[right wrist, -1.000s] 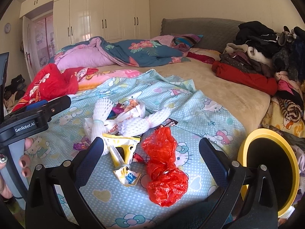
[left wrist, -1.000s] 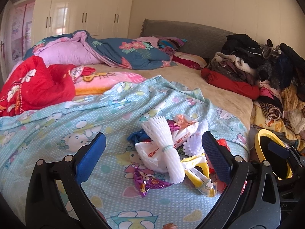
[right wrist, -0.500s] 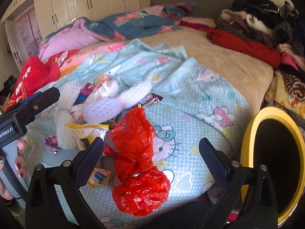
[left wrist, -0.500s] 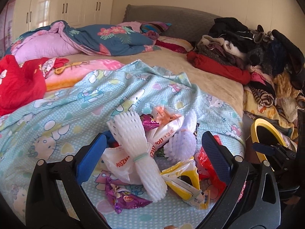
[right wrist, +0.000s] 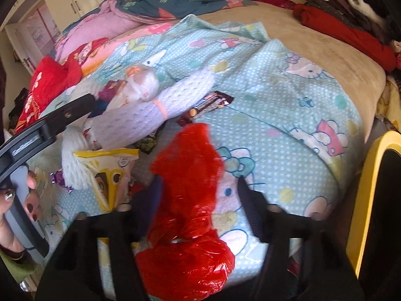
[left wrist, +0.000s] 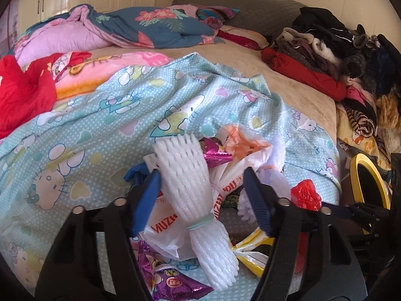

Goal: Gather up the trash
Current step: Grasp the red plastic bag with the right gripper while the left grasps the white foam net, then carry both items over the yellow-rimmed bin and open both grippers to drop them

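left gripper (left wrist: pixel 201 190): closing, white foam net (left wrist: pixel 198 195) framed lower centre, ungripped | right gripper (right wrist: pixel 198 195): closing, red plastic bag (right wrist: pixel 188 200) between fingers, lower centre, not yet clamped

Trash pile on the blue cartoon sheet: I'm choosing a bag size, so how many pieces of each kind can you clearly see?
White foam fruit nets: 2
Red plastic bag: 1
White printed plastic bag: 1
Yellow snack packet: 1
Purple foil wrappers: 2
Dark bar wrapper: 1
Total: 8; more may be buried.
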A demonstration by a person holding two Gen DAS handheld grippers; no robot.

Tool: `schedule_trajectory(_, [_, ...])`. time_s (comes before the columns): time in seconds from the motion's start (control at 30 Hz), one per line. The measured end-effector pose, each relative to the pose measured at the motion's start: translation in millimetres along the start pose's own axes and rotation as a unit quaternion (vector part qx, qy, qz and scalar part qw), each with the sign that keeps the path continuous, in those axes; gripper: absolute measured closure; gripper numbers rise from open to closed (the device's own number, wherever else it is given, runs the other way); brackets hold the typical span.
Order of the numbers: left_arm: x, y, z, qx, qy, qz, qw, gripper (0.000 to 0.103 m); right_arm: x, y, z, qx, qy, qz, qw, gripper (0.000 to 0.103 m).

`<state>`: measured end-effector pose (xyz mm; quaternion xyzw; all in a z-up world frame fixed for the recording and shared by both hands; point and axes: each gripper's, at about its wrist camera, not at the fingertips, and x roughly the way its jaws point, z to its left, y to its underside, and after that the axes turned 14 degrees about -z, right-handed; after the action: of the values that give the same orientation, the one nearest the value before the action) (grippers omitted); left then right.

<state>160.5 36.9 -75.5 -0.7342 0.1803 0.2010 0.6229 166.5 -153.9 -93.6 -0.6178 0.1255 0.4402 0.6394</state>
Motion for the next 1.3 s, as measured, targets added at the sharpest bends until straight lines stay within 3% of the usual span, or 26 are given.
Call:
schedule_trajectory(0.07, [-0.4,0.1,2.3,-0.004,-0.003,-0.002,1.0000,0.068,-2.8,0.8,1.8,-0.004,-0.013,-0.004,1.000,0.084])
schedule_trajectory(0.1, [-1.4,0.2,3.2,-0.005,-0.004,-0.004,1.0000,0.079,-4.3,-0.2,3.7,-0.006,-0.016,-0.007,1.000,0.087])
schedule_trajectory(0.2, [-7.3,-2.8,5.0,-0.008,-0.004,-0.010,0.9999,0.091,-15.9,-1.8,4.1,-0.005,-0.025,-0.028,0.999,0.092])
schedule_trajectory(0.37, [-31.7,-18.8,1.4,-0.017,0.010,-0.046,0.9988,0.093,-43.4,-11.0,-4.5,0.017,-0.035,-0.070,0.997,0.093])
schedule_trajectory(0.6, [-61.5,-44.0,-36.5,-0.011,0.062,-0.083,0.9946,0.093,-85.5,-25.9,-22.3,0.040,-0.033,-0.124,0.991,0.093])
schedule_trajectory(1.03, [-67.6,-44.8,-125.9,0.026,0.139,-0.087,0.9861,0.093,-150.8,-32.9,-85.6,0.083,0.018,-0.192,0.978,0.093])
schedule_trajectory(1.3, [-65.5,-36.9,-183.1,0.041,0.185,-0.083,0.9783,0.093,-183.2,-23.4,-129.5,0.101,0.083,-0.219,0.967,0.093])
